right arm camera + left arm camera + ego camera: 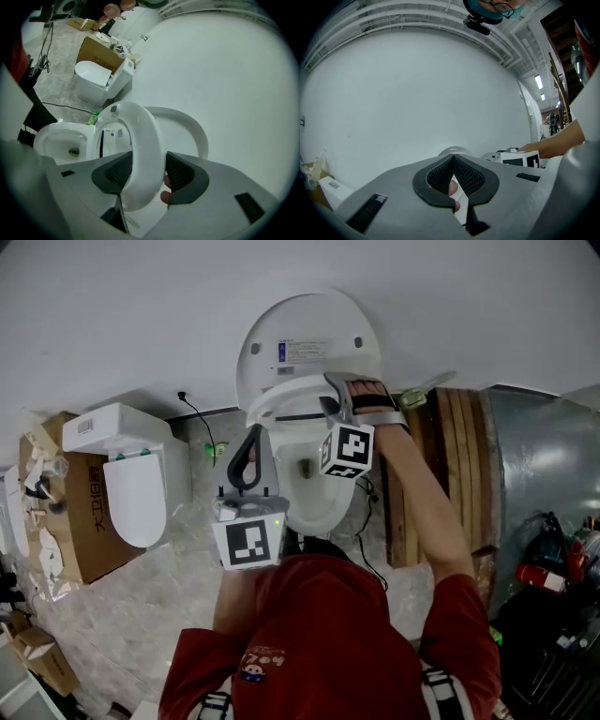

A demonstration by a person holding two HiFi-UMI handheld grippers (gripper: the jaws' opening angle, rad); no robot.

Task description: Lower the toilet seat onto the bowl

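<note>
White wall [225, 70] behind; the right gripper [143, 174] has its fingers clamped on the raised toilet seat [140, 150], while the left gripper [453, 177] is pinched together, empty. The seat looks rigid, smooth and slippery, so the front rim suits.

Looking down past a red shirt [319, 634]: lid [309, 329] upright against the wall [122, 315], toilet seat [279, 396] tilted partway over the bowl [314, 502]. At the seat's rim, the right gripper [334, 397]; lower left and apart from it, the left gripper [251, 439]. Further left, a second toilet [131, 474] beside a cardboard box [86, 526].
</note>
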